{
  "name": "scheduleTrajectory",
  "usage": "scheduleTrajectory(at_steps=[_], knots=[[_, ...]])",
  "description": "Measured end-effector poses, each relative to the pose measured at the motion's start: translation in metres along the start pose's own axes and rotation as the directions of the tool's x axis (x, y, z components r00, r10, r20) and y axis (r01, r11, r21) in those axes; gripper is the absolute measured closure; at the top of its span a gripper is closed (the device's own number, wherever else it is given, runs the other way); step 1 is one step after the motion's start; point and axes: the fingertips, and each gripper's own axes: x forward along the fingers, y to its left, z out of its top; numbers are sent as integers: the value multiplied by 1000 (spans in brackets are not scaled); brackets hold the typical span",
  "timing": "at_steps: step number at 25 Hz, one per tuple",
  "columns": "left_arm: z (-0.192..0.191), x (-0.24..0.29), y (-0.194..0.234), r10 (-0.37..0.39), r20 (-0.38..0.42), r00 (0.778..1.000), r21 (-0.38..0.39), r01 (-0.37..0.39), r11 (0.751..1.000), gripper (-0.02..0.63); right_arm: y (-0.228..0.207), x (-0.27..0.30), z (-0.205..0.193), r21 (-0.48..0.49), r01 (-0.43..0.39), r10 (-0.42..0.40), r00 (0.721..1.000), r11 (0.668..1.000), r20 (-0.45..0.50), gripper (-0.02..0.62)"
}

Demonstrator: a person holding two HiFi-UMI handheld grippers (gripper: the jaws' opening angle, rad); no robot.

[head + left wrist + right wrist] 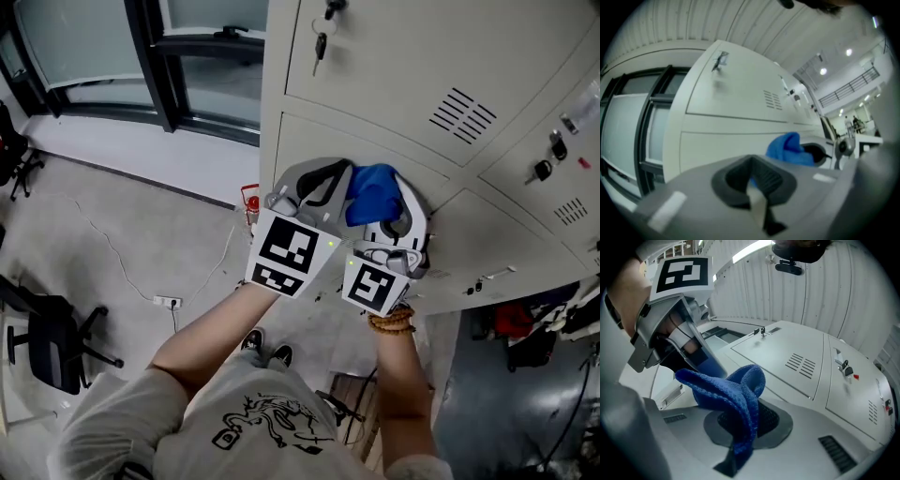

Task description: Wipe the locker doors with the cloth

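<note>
A blue cloth (371, 193) is bunched between my two grippers in front of the pale grey locker doors (394, 84). My right gripper (405, 217) is shut on the blue cloth (740, 408), which folds up out of its jaws in a loop. My left gripper (323, 183) sits close beside it on the left, with its tips against the cloth's other end (689, 378). In the left gripper view the jaws (753, 180) are shut, with a pale strip and a sliver of blue pinched between them. The rest of the cloth (790, 149) shows just past them.
Keys hang in the locks of the upper doors (321, 43) and of the doors at the right (544, 169). Vent slots (462, 114) mark the door above. A dark-framed window (150, 56) stands to the left. An office chair (47, 347) and a cable (112, 253) are on the floor.
</note>
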Motion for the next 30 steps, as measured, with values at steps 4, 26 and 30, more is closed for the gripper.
scheduleTrajectory(at_steps=[4, 26, 30], knots=[[-35, 3, -13, -19, -62, 998, -32, 17, 999, 603, 27, -15, -29, 18, -41, 42, 998, 999, -51, 566], [-244, 1, -56, -71, -311, 948, -158, 22, 987, 603, 204, -81, -197, -9, -254, 246, 944, 967, -219, 566], [-240, 3, -64, -79, -308, 948, -159, 30, 987, 603, 195, -90, -212, -36, -277, 259, 931, 960, -257, 566]])
